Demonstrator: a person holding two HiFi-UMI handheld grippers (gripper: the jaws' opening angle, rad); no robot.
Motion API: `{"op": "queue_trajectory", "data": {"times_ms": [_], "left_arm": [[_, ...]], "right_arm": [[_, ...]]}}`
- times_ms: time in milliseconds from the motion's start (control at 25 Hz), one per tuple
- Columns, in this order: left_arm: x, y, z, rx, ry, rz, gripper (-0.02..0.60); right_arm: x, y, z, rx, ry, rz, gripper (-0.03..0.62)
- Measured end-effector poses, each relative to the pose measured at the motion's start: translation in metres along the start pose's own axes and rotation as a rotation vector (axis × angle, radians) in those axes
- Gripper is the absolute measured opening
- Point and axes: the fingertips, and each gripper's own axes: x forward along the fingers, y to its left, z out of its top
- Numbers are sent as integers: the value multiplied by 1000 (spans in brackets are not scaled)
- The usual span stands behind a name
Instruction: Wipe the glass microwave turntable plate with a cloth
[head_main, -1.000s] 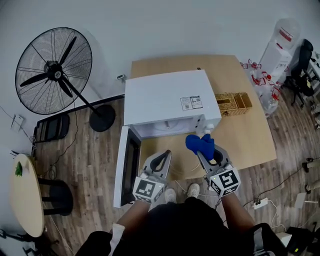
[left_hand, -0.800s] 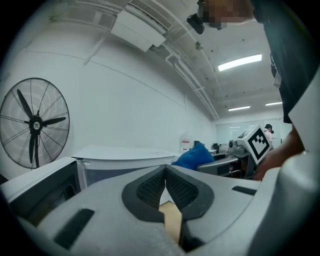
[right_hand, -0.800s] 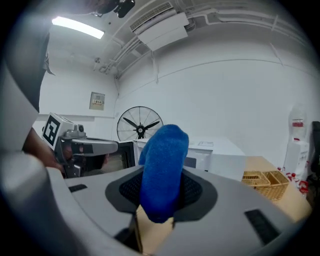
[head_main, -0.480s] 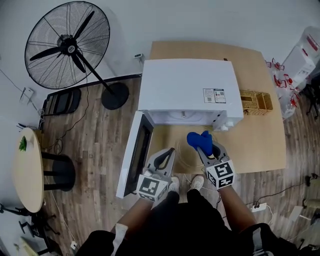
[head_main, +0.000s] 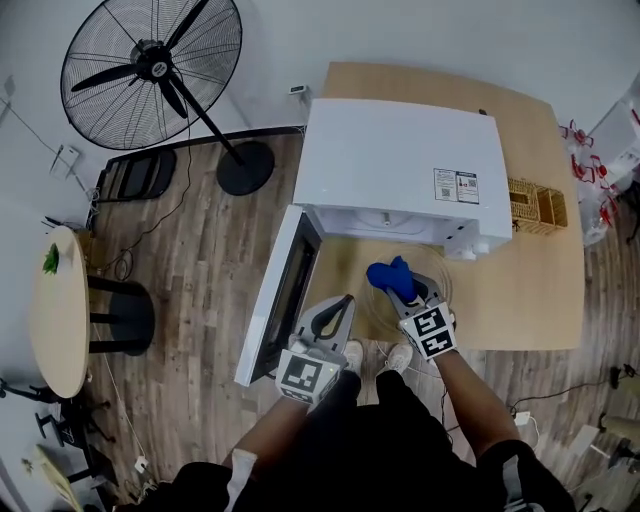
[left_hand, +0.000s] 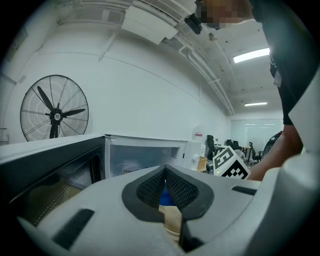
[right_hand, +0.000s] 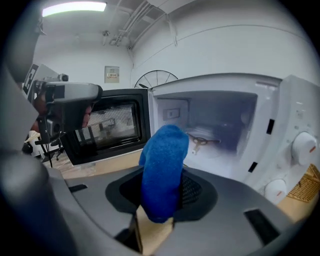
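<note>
— Right claw (head_main: 408, 296) eased slightly back from microwave (head_main: 400, 170) mouth; blue cloth (right_hand: 162, 170) pinched tight, standing upright.
— Plate?
— Glass plate (head_main: 372, 306) flat on desk (head_main: 520, 290), under that claw, beside the open door (head_main: 285, 290). Left claw (head_main: 340, 306) alongside, pressed together, empty.

I am holding the blue cloth (head_main: 388, 275) pinched in my right gripper (head_main: 405, 292), above the round clear glass turntable plate (head_main: 368, 303). The plate is lying on the light wooden table (head_main: 520, 290), just on the near side of the white microwave oven (head_main: 400, 170). The microwave's dark-windowed door (head_main: 285, 295) is hanging open to the left. My left gripper (head_main: 335, 308), jaws together on nothing, is sitting between that door and the plate. A woven wicker basket (head_main: 535, 205) is resting on the table right of the microwave. A black pedestal fan (head_main: 150, 70) is standing on the floor at the far left, and a small round side table (head_main: 55, 310) is standing at the near left.
</note>
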Motion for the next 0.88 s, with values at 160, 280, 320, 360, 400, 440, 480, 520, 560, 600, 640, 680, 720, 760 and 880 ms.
{"op": "queue_trajectory", "data": {"times_ms": [160, 280, 320, 360, 400, 440, 480, 520, 560, 600, 640, 680, 720, 760, 880], "left_arm": [[-3, -3, -7, -9, 20, 14, 6], [-6, -1, -7, -8, 18, 24, 6], [-8, 1, -9, -10, 19, 30, 6], [-10, 3, -11, -10, 21, 37, 6], [-12, 5, -12, -10, 22, 44, 6], [-13, 6, -12, -10, 23, 49, 6], [-13, 7, -13, -11, 26, 53, 6], [-13, 8, -14, -13, 29, 56, 6], [-13, 9, -15, -17, 33, 58, 6], [-13, 9, -16, -24, 37, 61, 6], [-13, 10, -17, -29, 40, 63, 6], [-12, 10, -18, -29, 41, 64, 6], [-12, 10, -18, -29, 42, 64, 6], [-12, 11, -19, -34, 45, 66, 6], [-11, 12, -22, -29, 53, 66, 6]], "right_arm": [[18, 13, -14, -113, 55, 40, 133], [30, 22, -27, -174, 105, 75, 133], [33, 26, -32, -186, 119, 85, 133], [36, 29, -36, -199, 133, 94, 133], [40, 31, -40, -213, 148, 101, 133], [43, 33, -43, -229, 165, 105, 133], [47, 35, -47, -249, 184, 106, 133], [50, 36, -51, -270, 206, 104, 133], [53, 37, -54, -291, 228, 100, 133], [56, 38, -57, -308, 244, 95, 134], [58, 38, -58, -320, 252, 90, 134], [59, 38, -58, -330, 256, 86, 135], [60, 38, -58, -339, 258, 84, 135], [61, 38, -57, -348, 260, 84, 135], [65, 38, -57, -373, 256, 80, 135]]}}
